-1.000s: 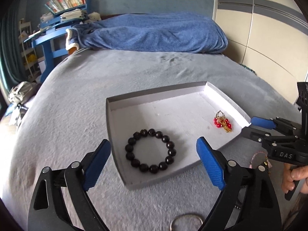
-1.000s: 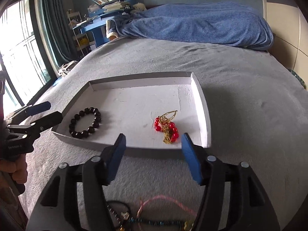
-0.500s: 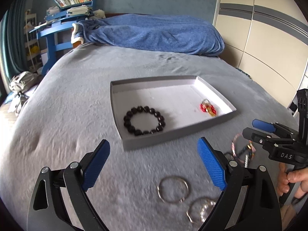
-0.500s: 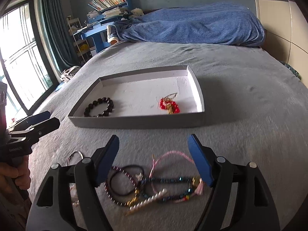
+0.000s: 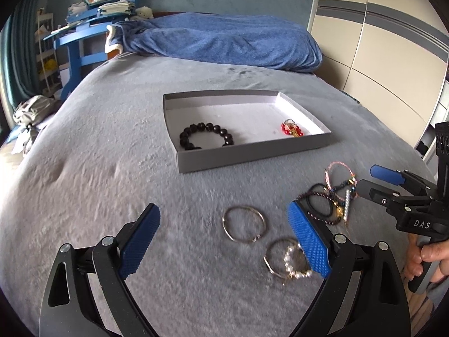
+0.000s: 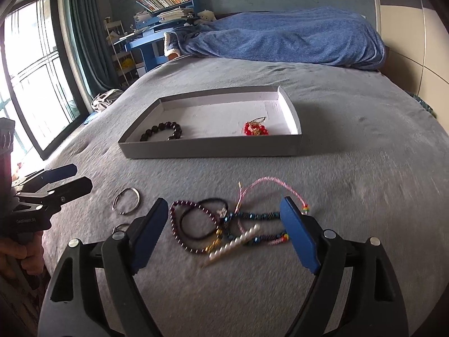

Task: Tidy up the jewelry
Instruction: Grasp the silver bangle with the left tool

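A grey tray (image 5: 252,151) (image 6: 213,150) lies on the grey bed. In it are a black bead bracelet (image 5: 206,136) (image 6: 161,130) and a red-and-gold piece (image 5: 291,129) (image 6: 255,129). My left gripper (image 5: 224,236) is open and empty above a silver bangle (image 5: 243,223) (image 6: 126,200) and a pearl ring bracelet (image 5: 289,258). My right gripper (image 6: 226,233) is open and empty over a tangle of bracelets (image 6: 224,224) (image 5: 334,196), including a pink cord (image 6: 269,182) and a pearl clip (image 6: 235,245).
A blue blanket (image 5: 219,39) (image 6: 280,36) is heaped at the bed's far end. A blue desk with books (image 5: 84,28) stands at the back left, a window (image 6: 31,70) to the left, and a cream wardrobe (image 5: 393,42) to the right.
Both grippers have pulled back from the tray toward the near side of the bed. The loose bangles and the bracelet tangle have come into view beneath them. Both stay open.
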`<state>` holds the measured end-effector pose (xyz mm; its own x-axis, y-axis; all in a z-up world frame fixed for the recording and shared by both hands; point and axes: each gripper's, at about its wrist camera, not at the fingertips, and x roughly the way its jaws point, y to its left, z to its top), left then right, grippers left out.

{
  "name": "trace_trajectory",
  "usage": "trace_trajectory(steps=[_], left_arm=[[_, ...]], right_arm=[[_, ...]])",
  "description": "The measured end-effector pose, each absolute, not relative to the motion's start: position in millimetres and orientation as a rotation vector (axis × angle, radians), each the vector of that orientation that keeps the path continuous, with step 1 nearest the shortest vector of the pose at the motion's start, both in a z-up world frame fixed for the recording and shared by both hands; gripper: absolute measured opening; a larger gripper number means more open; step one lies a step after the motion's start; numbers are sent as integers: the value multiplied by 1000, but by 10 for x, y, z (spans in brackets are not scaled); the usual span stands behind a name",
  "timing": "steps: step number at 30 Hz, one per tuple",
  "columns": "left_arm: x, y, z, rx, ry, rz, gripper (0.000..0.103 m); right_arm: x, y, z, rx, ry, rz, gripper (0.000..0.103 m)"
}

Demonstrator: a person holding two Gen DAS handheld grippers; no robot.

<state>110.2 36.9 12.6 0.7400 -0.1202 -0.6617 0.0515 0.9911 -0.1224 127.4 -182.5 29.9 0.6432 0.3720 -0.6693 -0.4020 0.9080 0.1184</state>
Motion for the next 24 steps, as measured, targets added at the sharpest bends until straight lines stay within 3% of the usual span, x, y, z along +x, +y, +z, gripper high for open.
trace_trajectory(steps=[24], left_arm=[[1146, 187, -143, -11, 768, -118, 92]], right_arm=[[1096, -1889, 144, -33, 777, 407, 82]])
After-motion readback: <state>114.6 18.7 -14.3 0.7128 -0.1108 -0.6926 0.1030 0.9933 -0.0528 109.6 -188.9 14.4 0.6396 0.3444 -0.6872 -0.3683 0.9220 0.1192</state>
